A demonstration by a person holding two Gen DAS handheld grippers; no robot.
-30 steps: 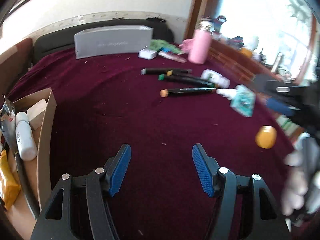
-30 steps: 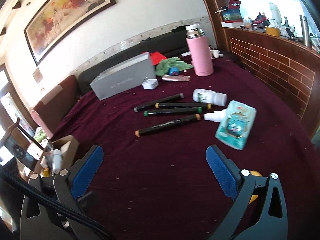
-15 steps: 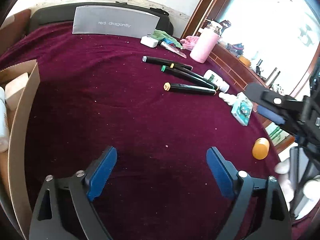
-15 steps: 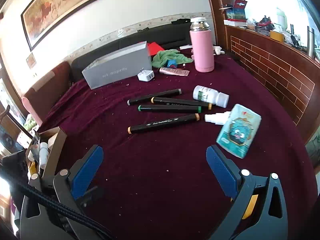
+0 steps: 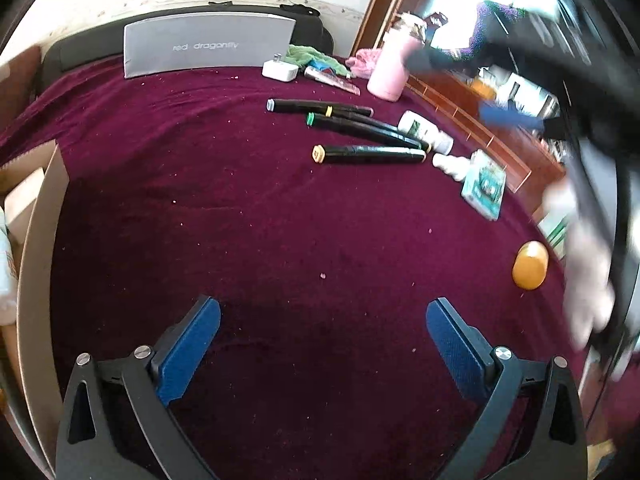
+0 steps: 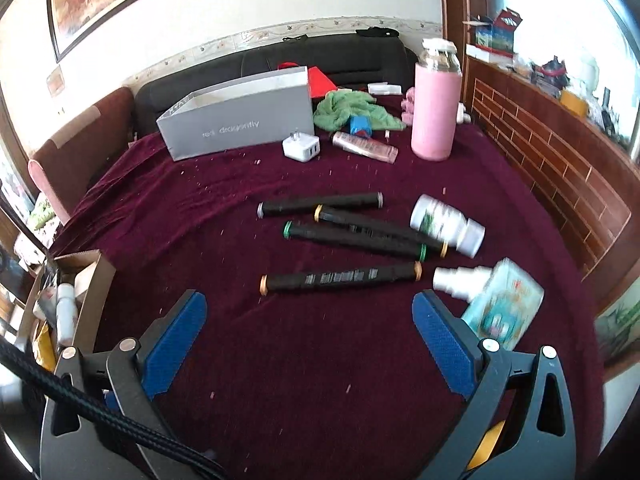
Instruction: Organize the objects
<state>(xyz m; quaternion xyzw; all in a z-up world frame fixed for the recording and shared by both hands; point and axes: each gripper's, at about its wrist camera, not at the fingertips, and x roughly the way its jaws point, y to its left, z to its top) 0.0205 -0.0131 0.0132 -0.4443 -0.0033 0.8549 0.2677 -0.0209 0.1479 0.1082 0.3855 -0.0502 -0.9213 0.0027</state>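
Several black markers (image 6: 340, 276) lie side by side on the maroon cloth (image 6: 320, 360), just ahead of my right gripper (image 6: 310, 300), which is open and empty. Right of them lie a white bottle (image 6: 444, 224), a small spray bottle (image 6: 460, 280) and a teal tissue pack (image 6: 504, 308). My left gripper (image 5: 323, 308) hovers over bare cloth; its jaws are opening with nothing between them. The markers (image 5: 368, 154) are well beyond it. An orange cap-like object (image 5: 530, 264) lies to its right. A blue pad (image 5: 508, 117) of the right gripper shows blurred at the upper right.
An open cardboard box (image 5: 36, 240) with bottles and packets stands at the left edge. At the back are a grey box (image 6: 240, 120), a white charger (image 6: 302, 148), a green cloth (image 6: 352, 108) and a pink flask (image 6: 436, 112). A brick-faced ledge (image 6: 560, 168) borders the right side.
The left jaws have spread much wider. The right gripper has moved forward, so the markers now sit just ahead of its fingers, and it sweeps blurred across the left view.
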